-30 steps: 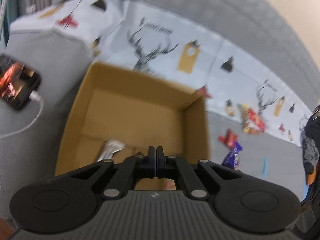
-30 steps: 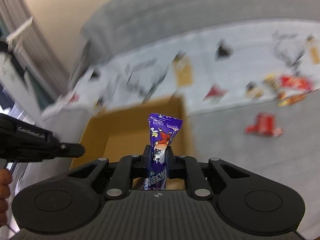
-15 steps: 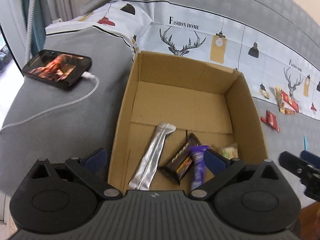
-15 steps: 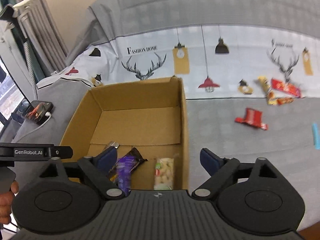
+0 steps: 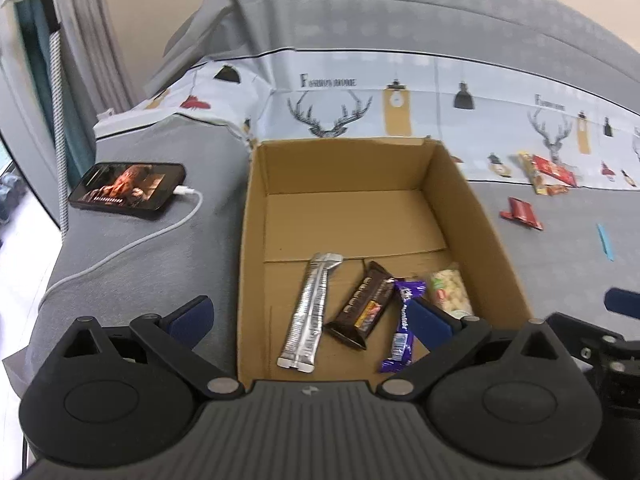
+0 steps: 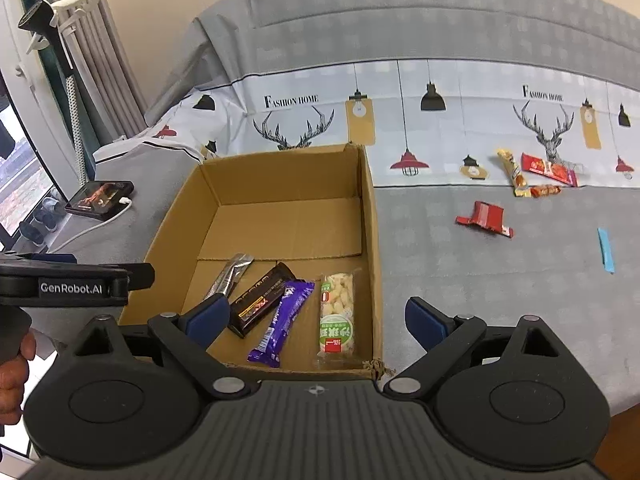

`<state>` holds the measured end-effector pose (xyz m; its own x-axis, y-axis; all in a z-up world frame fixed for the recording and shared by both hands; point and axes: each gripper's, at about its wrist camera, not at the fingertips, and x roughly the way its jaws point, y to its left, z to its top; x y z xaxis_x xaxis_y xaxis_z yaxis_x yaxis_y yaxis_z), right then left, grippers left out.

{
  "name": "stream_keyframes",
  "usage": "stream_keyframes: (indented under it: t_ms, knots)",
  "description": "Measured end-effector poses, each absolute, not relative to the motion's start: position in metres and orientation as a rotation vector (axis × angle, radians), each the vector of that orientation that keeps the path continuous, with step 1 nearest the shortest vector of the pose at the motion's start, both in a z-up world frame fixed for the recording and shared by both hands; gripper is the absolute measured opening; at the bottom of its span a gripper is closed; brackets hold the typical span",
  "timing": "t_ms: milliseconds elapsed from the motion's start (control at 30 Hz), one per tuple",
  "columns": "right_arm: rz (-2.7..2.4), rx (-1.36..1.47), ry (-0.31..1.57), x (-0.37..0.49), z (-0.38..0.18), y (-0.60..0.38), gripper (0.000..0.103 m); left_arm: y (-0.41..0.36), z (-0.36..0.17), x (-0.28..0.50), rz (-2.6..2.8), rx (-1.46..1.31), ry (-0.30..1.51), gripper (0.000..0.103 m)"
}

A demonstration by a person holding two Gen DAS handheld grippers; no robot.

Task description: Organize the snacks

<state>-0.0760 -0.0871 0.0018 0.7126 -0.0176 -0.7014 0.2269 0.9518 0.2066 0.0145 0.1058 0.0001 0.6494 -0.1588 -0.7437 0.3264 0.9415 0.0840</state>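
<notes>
- Out at two o'clock from the right hand-held gripper [image 6: 316, 316], spread and empty after opening, the red wrapper [image 6: 485, 216] lies crosswise on the bed [image 6: 460, 272].
- Left hand-held gripper [image 5: 310, 320], also spread, sits farther off, over the box [image 5: 250, 240].

Left gripper [image 5: 310, 316] and right gripper [image 6: 316, 318] both wide apart, empty, jaws just opened, angled down over box [image 6: 370, 240].

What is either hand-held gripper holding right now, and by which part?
Nothing. The left hand-held gripper and right hand-held gripper are both open and empty above the cardboard box.
</notes>
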Motion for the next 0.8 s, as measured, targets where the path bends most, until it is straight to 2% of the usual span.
stream_keyframes:
  t_ms: [200,400,600,800]
  knots:
    - [-0.142,0.256,0.755,-0.079,0.006,-0.077,0.102,0.103,0.004,0.007,-0.345,0.205,0.820,0.103]
    - [-0.154,0.217,0.754,-0.076,0.006,-0.071,0.102,0.107,0.005,0.012,-0.377,0.179,0.811,0.103]
    - [-0.166,0.193,0.779,-0.069,-0.001,-0.068,0.102,0.096,-0.002,0.021,-0.382,0.319,0.798,0.103]
    - [-0.175,0.184,0.810,-0.062,-0.008,-0.066,0.102,0.089,0.000,0.029,-0.515,0.325,0.726,0.103]
